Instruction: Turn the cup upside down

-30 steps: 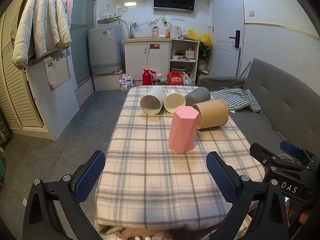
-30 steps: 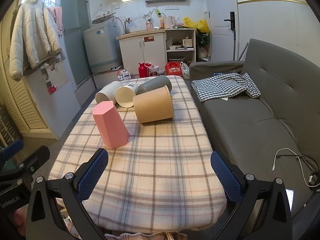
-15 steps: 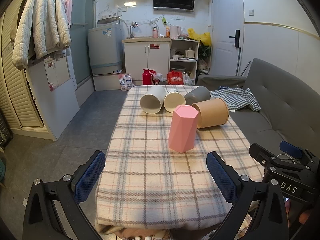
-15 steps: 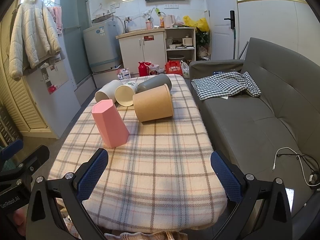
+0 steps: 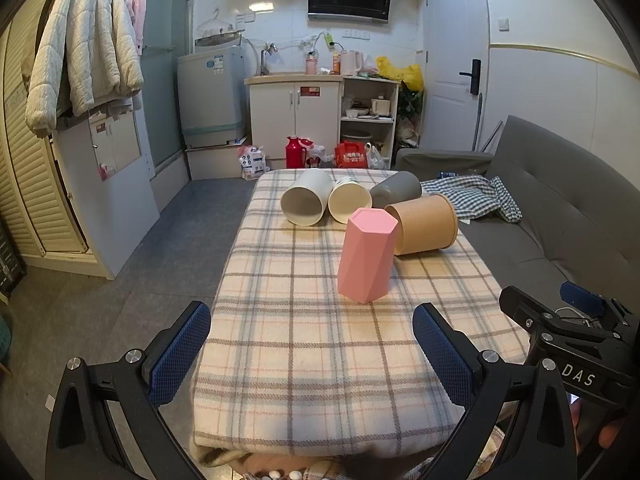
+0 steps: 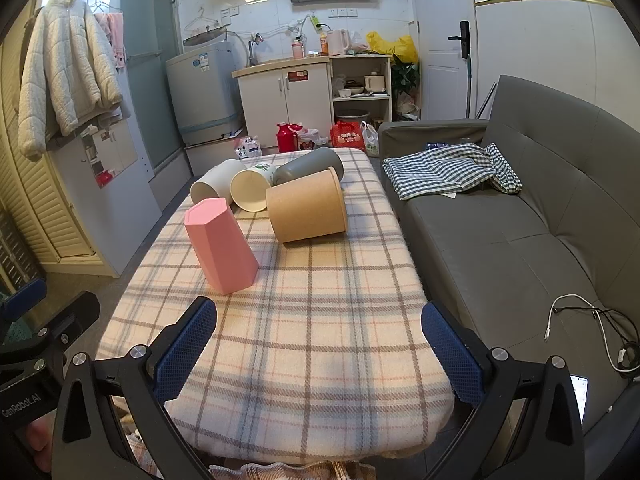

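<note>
Nothing has shifted since the earlier frames: cups and both grippers sit as they did.

From the left wrist view, the pink cup point(image 5: 367, 255) stands on the middle of the table, closed faceted end up, long axis near vertical and leaning slightly right. Behind it a brown cup point(image 5: 425, 224) lies on its side, mouth to the right, just beside the pink one. Farther back a white cup point(image 5: 306, 202), a cream cup point(image 5: 350, 204) and a grey cup point(image 5: 395, 190) lie tipped over in a row. A plaid cloth point(image 5: 320, 344) covers the table; a grey sofa point(image 5: 560, 200) runs along the right. The left gripper point(image 5: 312, 354) hovers at the near table edge, jaws wide apart, holding nothing.

From the right wrist view, the pink cup point(image 6: 221, 245) stands left of centre, its top leaning left. The brown cup point(image 6: 307, 210) lies beyond it. A checked cloth point(image 6: 448, 170) rests on the sofa point(image 6: 520, 240). The right gripper point(image 6: 316, 350) hangs over the near edge, spread wide and empty.
</note>
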Tool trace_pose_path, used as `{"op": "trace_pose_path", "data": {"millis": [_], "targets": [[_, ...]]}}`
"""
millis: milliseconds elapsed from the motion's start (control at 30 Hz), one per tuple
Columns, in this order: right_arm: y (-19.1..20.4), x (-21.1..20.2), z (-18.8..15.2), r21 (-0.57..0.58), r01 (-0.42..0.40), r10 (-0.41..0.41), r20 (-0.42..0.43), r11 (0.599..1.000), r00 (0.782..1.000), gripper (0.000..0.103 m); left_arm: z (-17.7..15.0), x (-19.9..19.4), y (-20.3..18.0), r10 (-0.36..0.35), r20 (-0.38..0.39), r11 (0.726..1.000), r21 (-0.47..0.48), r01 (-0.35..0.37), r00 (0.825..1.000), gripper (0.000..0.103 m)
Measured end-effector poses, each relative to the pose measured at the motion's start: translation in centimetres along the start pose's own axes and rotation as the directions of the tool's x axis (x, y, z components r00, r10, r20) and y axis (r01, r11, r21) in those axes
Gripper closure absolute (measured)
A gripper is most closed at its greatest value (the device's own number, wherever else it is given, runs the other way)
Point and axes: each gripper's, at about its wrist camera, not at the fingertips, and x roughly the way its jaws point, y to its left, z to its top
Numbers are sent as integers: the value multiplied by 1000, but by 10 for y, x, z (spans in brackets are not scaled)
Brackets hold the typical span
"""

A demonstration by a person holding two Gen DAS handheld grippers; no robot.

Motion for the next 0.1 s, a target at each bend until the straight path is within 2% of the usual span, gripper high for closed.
{"op": "trace_pose_path", "data": {"millis": [100], "targets": [[0,1,-2,-2,0,0,-4,1000,1000,0,-1,2,0,14,-5,1000,5,-14,1000,0]]}}
